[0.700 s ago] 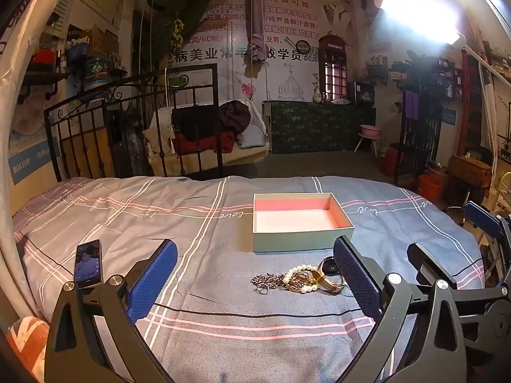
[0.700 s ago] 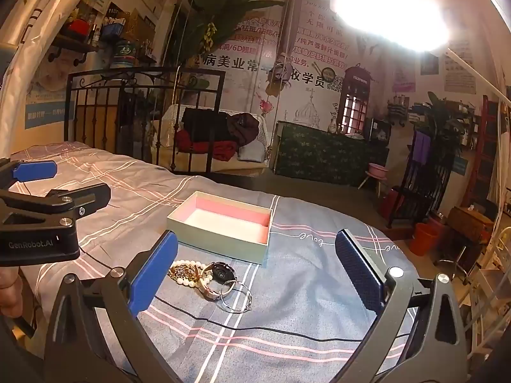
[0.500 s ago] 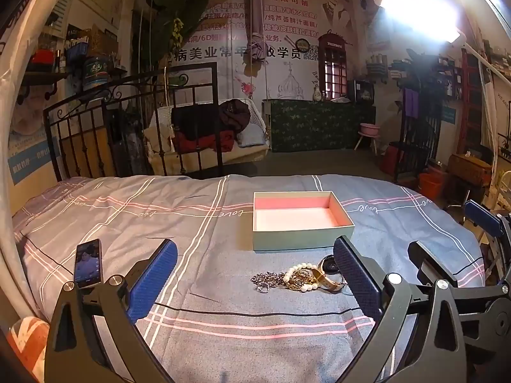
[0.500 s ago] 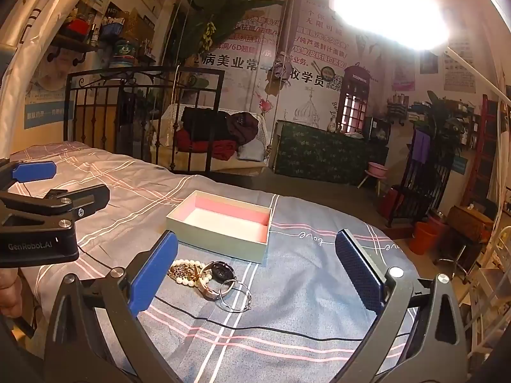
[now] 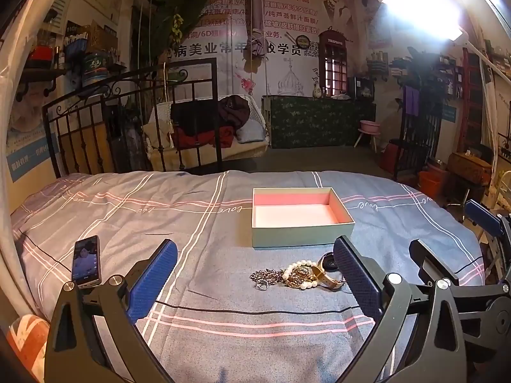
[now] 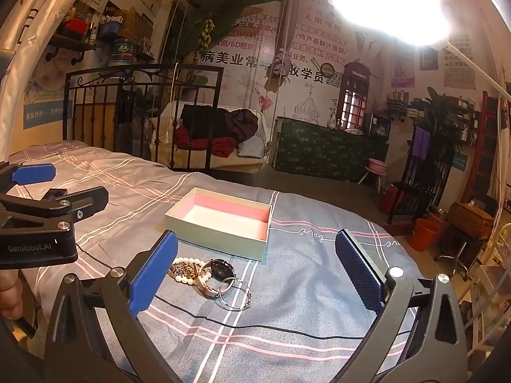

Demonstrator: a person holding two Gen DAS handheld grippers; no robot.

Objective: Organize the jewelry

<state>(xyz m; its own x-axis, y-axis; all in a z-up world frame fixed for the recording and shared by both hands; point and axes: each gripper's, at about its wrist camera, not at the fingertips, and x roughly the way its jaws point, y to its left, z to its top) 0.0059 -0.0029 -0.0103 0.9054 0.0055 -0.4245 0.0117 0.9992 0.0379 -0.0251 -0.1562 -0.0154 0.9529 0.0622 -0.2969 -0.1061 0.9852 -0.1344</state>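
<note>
- Next to nothing differs from the frames a moment earlier: the bed, the box and the jewelry sit in the same places in both of my wrist views, and neither tool has visibly shifted.
- My left gripper (image 5: 252, 273) stands as wide as before, its blue pads (image 5: 152, 279) far apart and nothing between them; it hangs above the striped bedspread (image 5: 134, 223), tilted gently down.
- My right gripper (image 6: 255, 271) is likewise spread wide and empty, same as in the earlier views, pads (image 6: 357, 271) well apart over the cover.
- The jewelry pile (image 5: 297, 274) lies on the bedspread just in front of the open box (image 5: 301, 236), unmoved. It sits near my left tool's right pad, not touched by it.
- In the pile I see a white bead bracelet (image 5: 300, 266), a dark chain (image 5: 266, 276) at its left, and a watch (image 5: 329, 263) at its right, partly hidden behind the pad.
- From the right wrist view the same heap sits just beside my right tool's left pad: the bead bracelet (image 6: 185, 269), the watch (image 6: 220, 269) and thin metal bangles (image 6: 234, 293) closest to me.
- The box (image 6: 220, 233) is pale green outside and pink inside, with nothing in it, as before.
- A phone (image 5: 85, 261) lies face up on the cover at the left, screen lit, in the same spot.
- My left tool shows at the left edge of the right wrist view, with my fingers (image 6: 9, 293) under it.
</note>
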